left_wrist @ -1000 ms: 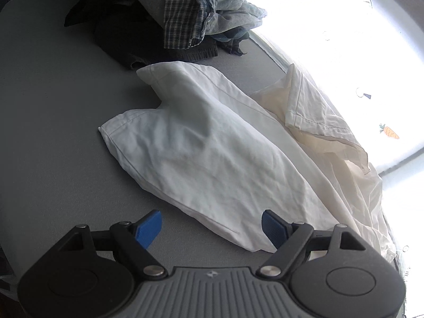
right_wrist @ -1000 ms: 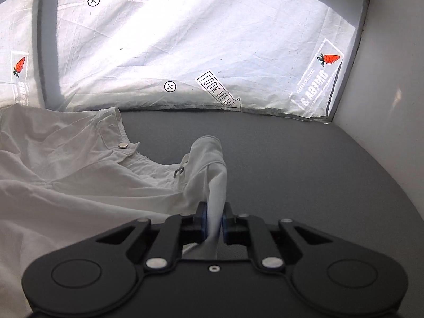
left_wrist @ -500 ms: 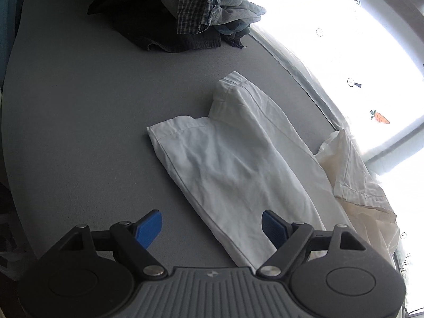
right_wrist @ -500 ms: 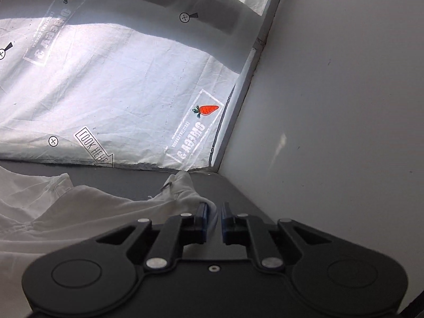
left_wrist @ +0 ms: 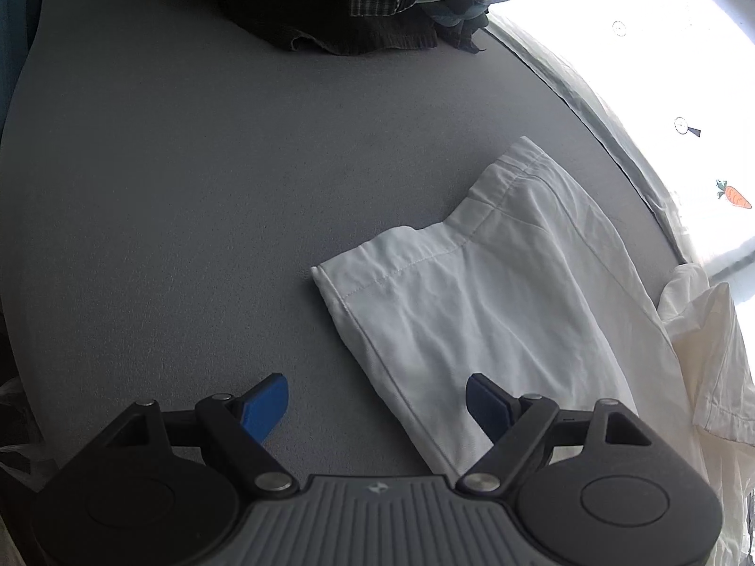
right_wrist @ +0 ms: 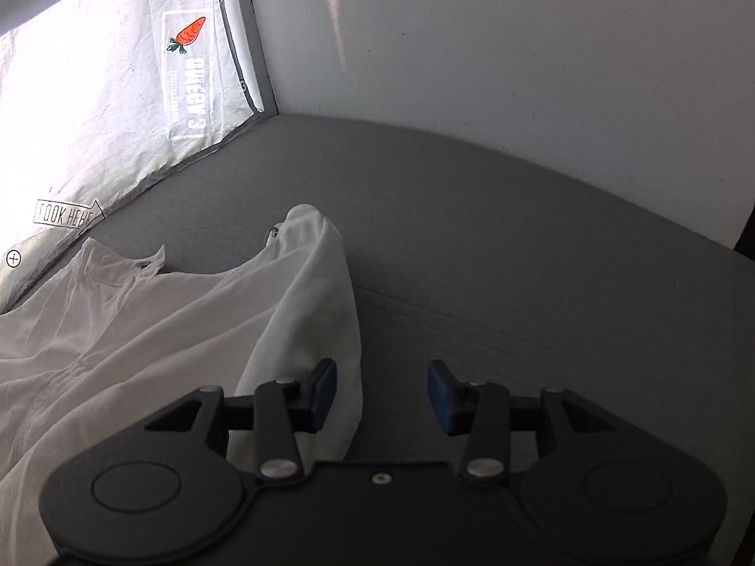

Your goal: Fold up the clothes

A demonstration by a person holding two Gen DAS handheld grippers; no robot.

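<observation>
In the left wrist view, the left tongs (left_wrist: 376, 398) gape wide and hold nothing, poised over the grey felt-like desk (left_wrist: 165, 188). The white woven cotton garment (left_wrist: 495, 292) lies flat to the right on the desk, its stitched hem corner nearest; one blue-padded tip hangs above its edge. A heap of dark and checked clothes (left_wrist: 368, 4) sits at the far end.

In the right wrist view, the right tongs (right_wrist: 381, 389) stand parted and empty, the garment's (right_wrist: 141, 339) limp fold lying just beside the left tip. The cloth looks light, soft and floppy; a doubled hem or seam likely offers the firmest pinch.
</observation>
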